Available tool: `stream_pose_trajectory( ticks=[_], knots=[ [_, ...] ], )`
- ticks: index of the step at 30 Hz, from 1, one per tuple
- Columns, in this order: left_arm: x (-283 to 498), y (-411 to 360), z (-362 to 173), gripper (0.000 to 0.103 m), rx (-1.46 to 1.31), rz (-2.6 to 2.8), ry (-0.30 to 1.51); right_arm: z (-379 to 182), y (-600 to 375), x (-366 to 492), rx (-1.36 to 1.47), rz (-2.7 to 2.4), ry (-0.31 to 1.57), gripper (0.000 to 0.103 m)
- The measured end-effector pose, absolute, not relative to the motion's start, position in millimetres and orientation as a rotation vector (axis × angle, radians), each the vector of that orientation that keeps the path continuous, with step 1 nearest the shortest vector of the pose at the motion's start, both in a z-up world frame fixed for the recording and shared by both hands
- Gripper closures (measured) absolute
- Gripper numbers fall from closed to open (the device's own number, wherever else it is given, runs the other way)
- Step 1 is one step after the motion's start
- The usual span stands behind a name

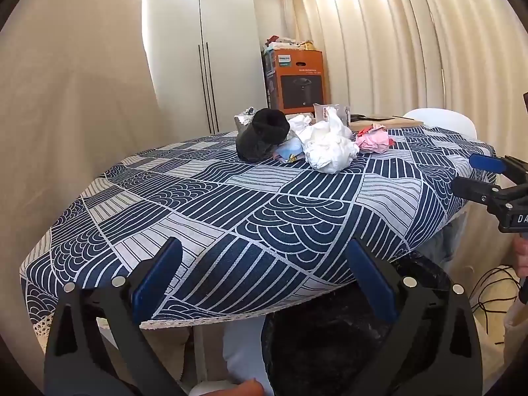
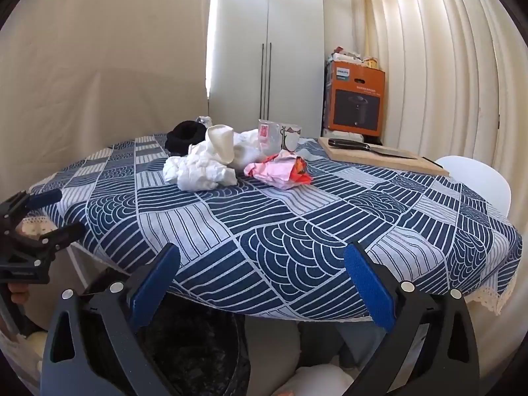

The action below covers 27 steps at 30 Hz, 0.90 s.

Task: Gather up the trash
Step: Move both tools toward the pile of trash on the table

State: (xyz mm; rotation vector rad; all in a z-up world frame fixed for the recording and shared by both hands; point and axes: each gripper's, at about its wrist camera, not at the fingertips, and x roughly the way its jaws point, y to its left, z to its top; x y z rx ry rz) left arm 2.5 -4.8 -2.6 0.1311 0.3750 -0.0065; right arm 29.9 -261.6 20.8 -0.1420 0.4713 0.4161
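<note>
We held both tongs at the near edge of the table [image 1: 231, 217], its top covered by a blue-and-white patterned cloth. The left tongs [image 1: 264, 283] stood wide open, blue pads far apart, nothing between them; the right tongs [image 2: 262, 285] stood equally wide and likewise empty. From the left wrist view the right tongs appeared at the far right, over the table's edge; from the right wrist view the left tongs appeared at the far left, also at the edge. The trash lay well ahead of both tongs, near the far side of the table and out of contact with either. We noted a heap of crumpled white paper [image 1: 328, 148] ahead and slightly right of the left tongs, ahead and slightly left of the right tongs. Just right of it lay a crumpled pink wrapper [image 2: 280, 171]. To the left of the white heap was a black object [image 1: 260, 138], lying on its side, and between the two a small light-blue scrap [image 1: 290, 150]. Beyond the pink wrapper stood a mug [image 2: 292, 138]. Far ahead and right of the right tongs, a cutting board [image 2: 379, 160] carried a knife [image 2: 366, 148]. Directly below both tongs, under the table edge, sat a dark bin [image 2: 198, 346]. An orange box [image 1: 298, 82] stood against the curtain behind the table.
</note>
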Motion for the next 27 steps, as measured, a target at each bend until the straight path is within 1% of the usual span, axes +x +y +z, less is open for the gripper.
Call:
stream_pose_trajectory(
  ticks=[7,27],
  knots=[
    [1.0,-5.4,-1.4,0.006,0.131,-0.014,0.374,15.2,-259.0,35.1,-0.158,0.414,0.505,0.008],
    [6.8,-8.7,2.2,0.006,0.111,0.020,0.376,15.8,-259.3,35.9,-0.175,0.450,0.522,0.008]
  ],
)
